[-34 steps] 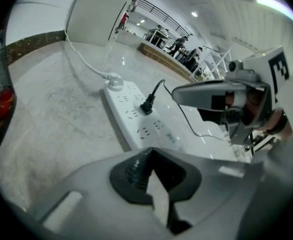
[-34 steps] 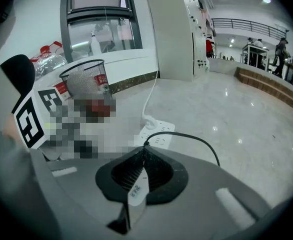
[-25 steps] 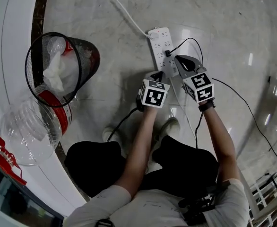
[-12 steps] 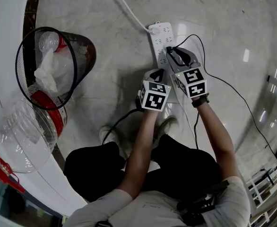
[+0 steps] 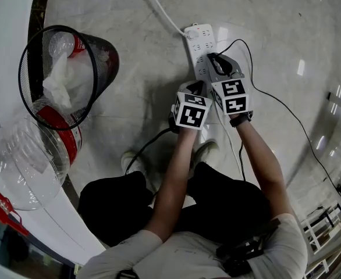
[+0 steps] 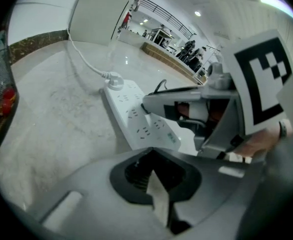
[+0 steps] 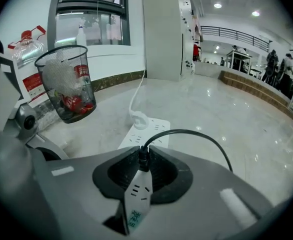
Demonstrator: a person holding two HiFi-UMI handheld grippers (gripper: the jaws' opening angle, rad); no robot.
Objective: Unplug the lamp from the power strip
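Right gripper (image 7: 143, 156): jaws have just been closing and are now clamped on the lamp's black plug (image 7: 143, 162). The plug is seated in the white power strip (image 7: 155, 129) on the floor. Its black cord (image 7: 201, 134) arcs off right. Left gripper (image 6: 150, 153): jaws together, over the strip's near end, just left of the right gripper. Wire bin (image 5: 66, 68) stands well apart, left.

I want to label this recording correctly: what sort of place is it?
Probably a large public lobby or hall: a wide polished stone floor, a railed upper gallery, and people standing far off.
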